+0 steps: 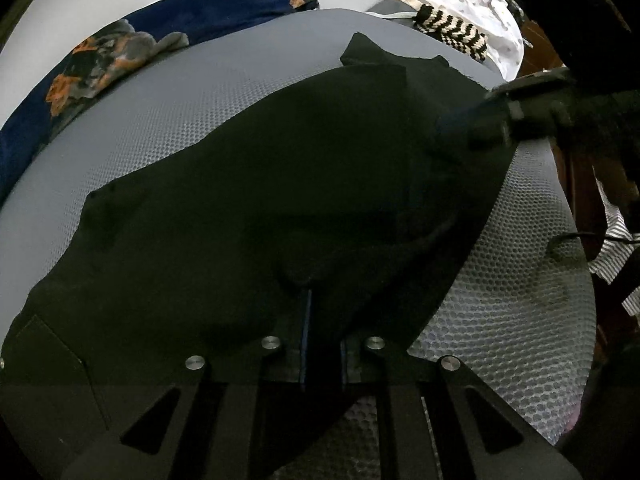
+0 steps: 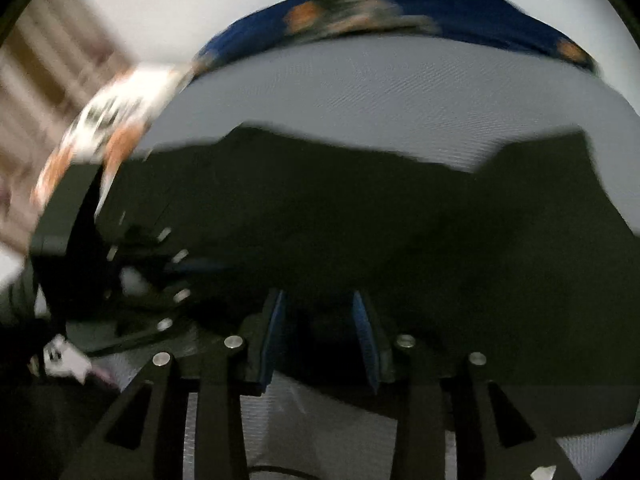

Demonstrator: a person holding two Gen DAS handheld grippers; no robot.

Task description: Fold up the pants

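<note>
Okay, left wrist view first: black pants (image 1: 256, 216) lie spread over the grey honeycomb mat (image 1: 516, 312), covering most of its middle and running from the near-left edge toward the far-right corner, so that diagonal looks like the long axis. The left gripper (image 1: 306, 300) points steeply down onto the near part of the cloth, jaws clenched, a small ridge of black fabric bunched right at the tips; it reads as a pinch on the pants, though black on black makes the contact hard to confirm. The right gripper (image 1: 492, 120) shows at the right edge of the mat, over the far-right end of the pants. Blue patterned cloth (image 1: 100, 64) sits along the far-left edge, a white dotted garment (image 1: 480, 4) and a black-and-cream striped knit (image 1: 452, 32) at the far corner, all clear of the pants.

Right wrist view, blurred: right gripper (image 2: 320, 320) has its jaws parted, blue pads visible, pants (image 2: 400, 220) lying directly under and ahead of the tips with no pinch seen. The fabric edge runs across the frame, one squared corner toward the right. The left gripper (image 2: 132, 276) shows at the left, low on the cloth.

Pants look matte black, limp, mostly flat with a few soft wrinkles and a flipped flap at the far end. Judgement: the left hand is the one engaged, so the fold would carry from its end.
</note>
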